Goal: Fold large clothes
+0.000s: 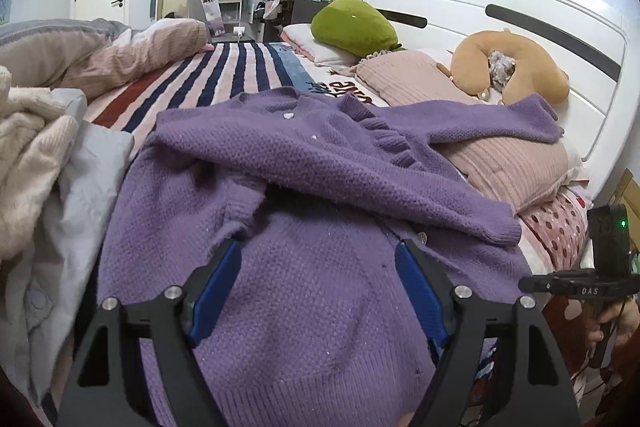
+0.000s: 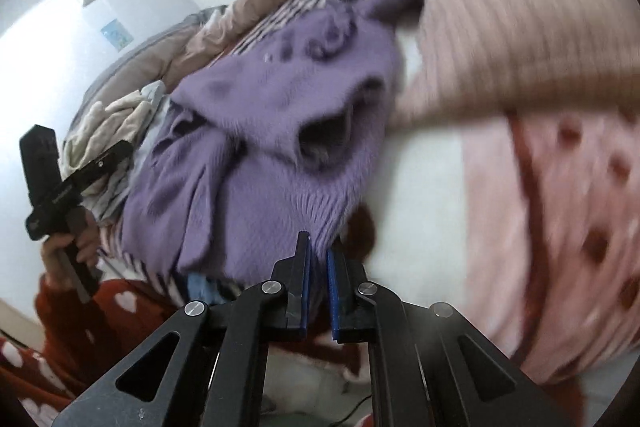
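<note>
My left tool [image 1: 318,287] stands wide open over the purple cardigan [image 1: 304,195], its blue pads either side of the knit and pressing on nothing. My right tool [image 2: 318,259] is closed on the cardigan's ribbed hem [image 2: 320,223], the purple rib pinched between its blue pads.

The cardigan is a chunky moss-stitch knit with a ruffled trim [image 1: 394,143] and small pale buttons [image 1: 287,115]. It lies on the bed [image 1: 224,67] near the headboard [image 1: 500,7] end, hem toward me and collar away, so its long axis runs from my side across to the far side of the bed. One sleeve [image 1: 360,179] is folded diagonally across the body; the other sleeve [image 1: 500,123] stretches toward the headboard over a ribbed pink pillow [image 1: 512,163].

A striped knitted blanket [image 1: 240,71] lies beyond it, and a fuzzy cream garment [image 1: 28,151] is heaped at the left edge of the left wrist view. The right wrist view is badly blurred, so knit detail there is lost. The cardigan's near hem is cut off behind my left tool's frame.
</note>
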Action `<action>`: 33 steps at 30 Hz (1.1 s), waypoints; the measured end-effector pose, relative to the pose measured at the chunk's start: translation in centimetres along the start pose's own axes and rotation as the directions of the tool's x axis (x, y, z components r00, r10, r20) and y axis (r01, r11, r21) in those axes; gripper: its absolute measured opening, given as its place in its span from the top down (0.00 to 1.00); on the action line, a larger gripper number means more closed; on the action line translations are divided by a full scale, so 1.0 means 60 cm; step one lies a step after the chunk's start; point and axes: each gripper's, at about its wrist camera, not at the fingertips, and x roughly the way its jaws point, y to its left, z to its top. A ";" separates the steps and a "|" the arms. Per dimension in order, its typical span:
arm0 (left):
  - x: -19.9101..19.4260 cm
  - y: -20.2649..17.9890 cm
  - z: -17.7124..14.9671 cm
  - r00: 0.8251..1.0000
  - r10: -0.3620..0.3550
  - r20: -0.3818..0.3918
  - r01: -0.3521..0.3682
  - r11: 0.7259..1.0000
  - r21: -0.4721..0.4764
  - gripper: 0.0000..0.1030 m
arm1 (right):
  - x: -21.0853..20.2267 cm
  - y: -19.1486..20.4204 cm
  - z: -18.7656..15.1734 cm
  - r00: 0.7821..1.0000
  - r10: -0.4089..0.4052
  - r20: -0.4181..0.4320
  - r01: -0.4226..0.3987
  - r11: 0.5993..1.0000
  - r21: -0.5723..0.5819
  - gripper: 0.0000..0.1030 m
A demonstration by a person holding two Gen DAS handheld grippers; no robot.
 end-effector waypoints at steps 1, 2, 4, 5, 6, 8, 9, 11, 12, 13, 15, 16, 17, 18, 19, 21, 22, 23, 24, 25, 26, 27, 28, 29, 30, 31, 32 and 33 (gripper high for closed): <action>0.000 -0.002 -0.001 1.000 0.002 -0.001 -0.002 1.000 0.001 0.26 | -0.004 -0.001 -0.001 1.000 0.005 0.007 -0.005 1.000 0.000 0.98; 0.000 -0.004 -0.001 1.000 0.004 0.001 -0.004 1.000 0.002 0.26 | -0.011 0.000 0.001 1.000 0.000 0.012 0.000 1.000 -0.003 0.95; -0.004 -0.009 0.003 1.000 0.002 0.009 -0.003 1.000 0.008 0.26 | -0.031 0.005 0.006 0.999 -0.034 0.041 0.035 0.999 -0.029 0.94; -0.007 -0.013 0.005 1.000 -0.001 0.015 0.001 1.000 0.012 0.26 | -0.047 0.012 0.015 0.996 -0.061 0.069 0.065 0.996 -0.058 0.94; -0.010 -0.017 0.010 1.000 -0.004 0.025 0.004 1.000 0.017 0.26 | -0.060 0.016 0.023 0.993 -0.076 0.091 0.083 0.994 -0.073 0.89; -0.016 -0.025 0.019 0.999 -0.006 0.043 0.005 1.000 0.025 0.26 | -0.084 0.014 0.044 0.986 -0.097 0.133 0.109 0.991 -0.083 0.69; -0.020 -0.028 0.026 0.998 -0.007 0.055 0.005 1.000 0.030 0.25 | -0.102 0.009 0.059 0.980 -0.117 0.163 0.131 0.988 -0.079 0.67; -0.029 -0.035 0.037 0.997 -0.001 0.080 -0.002 0.999 0.041 0.25 | -0.137 -0.007 0.089 0.961 -0.159 0.227 0.176 0.983 -0.055 0.67; -0.033 -0.038 0.044 0.996 0.005 0.093 -0.009 0.999 0.043 0.24 | -0.153 -0.018 0.100 0.952 -0.172 0.253 0.188 0.981 -0.041 0.65; -0.037 -0.039 0.050 0.994 0.010 0.104 -0.015 0.999 0.044 0.23 | -0.173 -0.031 0.115 0.938 -0.190 0.289 0.203 0.979 -0.017 0.58; -0.045 -0.041 0.064 0.992 0.018 0.126 -0.024 0.999 0.043 0.19 | -0.212 -0.069 0.148 0.905 -0.244 0.349 0.241 0.969 0.053 0.37; -0.046 -0.041 0.068 0.991 0.020 0.131 -0.026 0.999 0.045 0.19 | -0.234 -0.098 0.169 0.874 -0.306 0.377 0.286 0.952 0.108 0.27; -0.047 -0.041 0.073 0.990 0.025 0.135 -0.032 0.998 0.048 0.19 | -0.248 -0.122 0.183 0.850 -0.355 0.390 0.322 0.935 0.149 0.26; -0.047 -0.042 0.075 0.990 0.030 0.137 -0.037 0.998 0.049 0.18 | -0.259 -0.147 0.196 0.831 -0.395 0.391 0.349 0.918 0.187 0.26; -0.045 -0.041 0.076 0.989 0.037 0.140 -0.044 0.998 0.049 0.17 | -0.267 -0.173 0.207 0.818 -0.423 0.390 0.364 0.905 0.220 0.26; -0.038 -0.039 0.076 0.989 0.050 0.137 -0.055 0.998 0.038 0.17 | -0.271 -0.207 0.224 0.807 -0.444 0.390 0.371 0.894 0.251 0.26; -0.035 -0.038 0.075 0.990 0.052 0.133 -0.057 0.998 0.032 0.17 | -0.270 -0.219 0.233 0.804 -0.444 0.396 0.369 0.894 0.254 0.26; -0.029 -0.036 0.076 0.991 0.056 0.124 -0.059 0.998 0.021 0.17 | -0.267 -0.232 0.243 0.802 -0.435 0.410 0.359 0.899 0.253 0.26; -0.023 -0.034 0.076 0.991 0.059 0.117 -0.061 0.998 0.015 0.17 | -0.265 -0.240 0.251 0.797 -0.426 0.428 0.349 0.904 0.248 0.25; -0.021 -0.034 0.075 0.992 0.061 0.113 -0.063 0.998 0.013 0.17 | -0.264 -0.242 0.260 0.789 -0.421 0.447 0.348 0.906 0.240 0.25; -0.017 -0.035 0.075 0.992 0.067 0.110 -0.069 0.998 0.013 0.17 | -0.263 -0.243 0.271 0.781 -0.418 0.464 0.352 0.908 0.225 0.25; -0.015 -0.036 0.076 0.992 0.070 0.109 -0.072 0.997 0.014 0.17 | -0.261 -0.246 0.279 0.781 -0.413 0.468 0.354 0.911 0.213 0.27; -0.013 -0.038 0.076 0.992 0.071 0.107 -0.073 0.997 0.015 0.17 | -0.254 -0.246 0.291 0.787 -0.410 0.460 0.359 0.912 0.199 0.35; -0.012 -0.038 0.075 0.992 0.072 0.106 -0.074 0.997 0.016 0.17 | -0.247 -0.247 0.297 0.791 -0.417 0.448 0.368 0.909 0.195 0.51; -0.010 -0.038 0.076 0.992 0.073 0.106 -0.076 0.997 0.017 0.17 | -0.239 -0.250 0.300 0.793 -0.426 0.436 0.380 0.905 0.192 0.59; -0.010 -0.037 0.077 0.992 0.075 0.106 -0.077 0.997 0.019 0.17 | -0.230 -0.251 0.306 0.798 -0.429 0.424 0.388 0.903 0.184 0.73; -0.010 -0.036 0.076 0.991 0.075 0.107 -0.078 0.997 0.019 0.17 | -0.224 -0.254 0.310 0.802 -0.431 0.415 0.391 0.902 0.182 0.86; -0.009 -0.035 0.077 0.991 0.078 0.107 -0.081 0.997 0.019 0.17 | -0.220 -0.254 0.310 0.797 -0.434 0.419 0.394 0.901 0.183 0.88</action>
